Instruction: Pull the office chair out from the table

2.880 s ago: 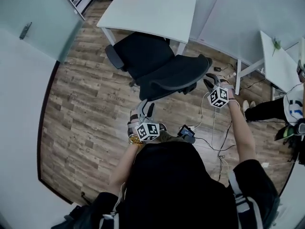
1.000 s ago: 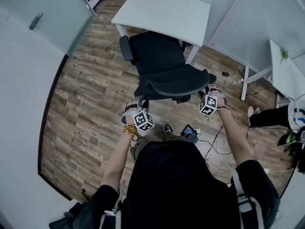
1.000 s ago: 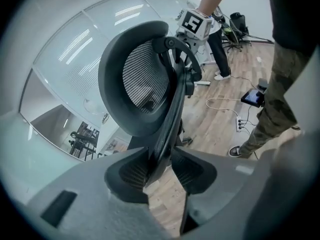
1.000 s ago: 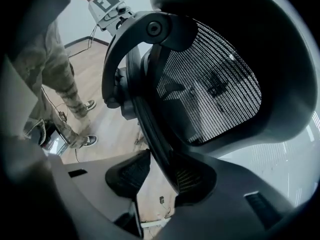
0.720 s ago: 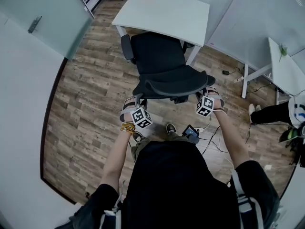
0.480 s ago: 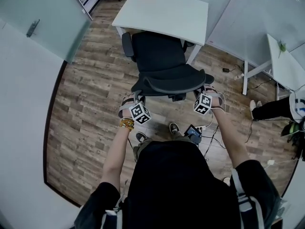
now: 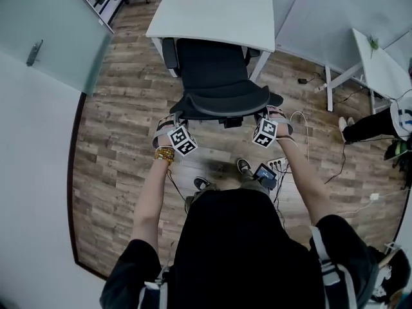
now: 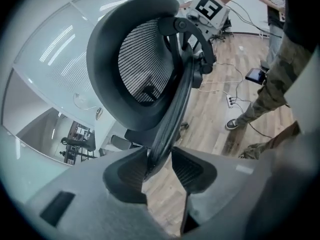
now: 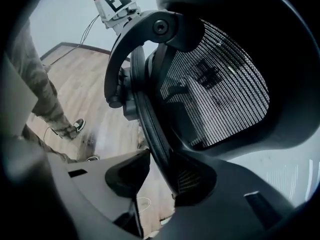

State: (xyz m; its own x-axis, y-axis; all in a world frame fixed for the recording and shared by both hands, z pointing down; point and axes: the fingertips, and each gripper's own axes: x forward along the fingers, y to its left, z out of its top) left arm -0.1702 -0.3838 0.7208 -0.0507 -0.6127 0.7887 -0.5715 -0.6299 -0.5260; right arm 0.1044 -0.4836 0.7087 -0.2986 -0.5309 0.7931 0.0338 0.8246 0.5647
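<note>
A black office chair stands facing the white table (image 7: 215,11), its seat (image 7: 212,66) reaching under the table's near edge. Its curved mesh backrest (image 7: 222,102) faces me. My left gripper (image 7: 174,118) is at the backrest's left end and my right gripper (image 7: 270,113) at its right end. In the left gripper view the backrest's rim (image 8: 172,114) runs between the jaws of the left gripper (image 8: 159,154), which are shut on it. In the right gripper view the right gripper (image 9: 160,156) is likewise shut on the rim (image 9: 150,119) beside the mesh (image 9: 215,84).
A second white table (image 7: 380,63) stands at the right, with another person's legs (image 7: 367,124) beside it. Cables and a power strip (image 7: 283,163) lie on the wooden floor near my feet. A glass wall with a door (image 7: 38,37) lines the left side.
The chair has turned from an angle to straight and rolled toward the table, its seat now at the table's edge. Both grippers moved with the backrest, still shut on it.
</note>
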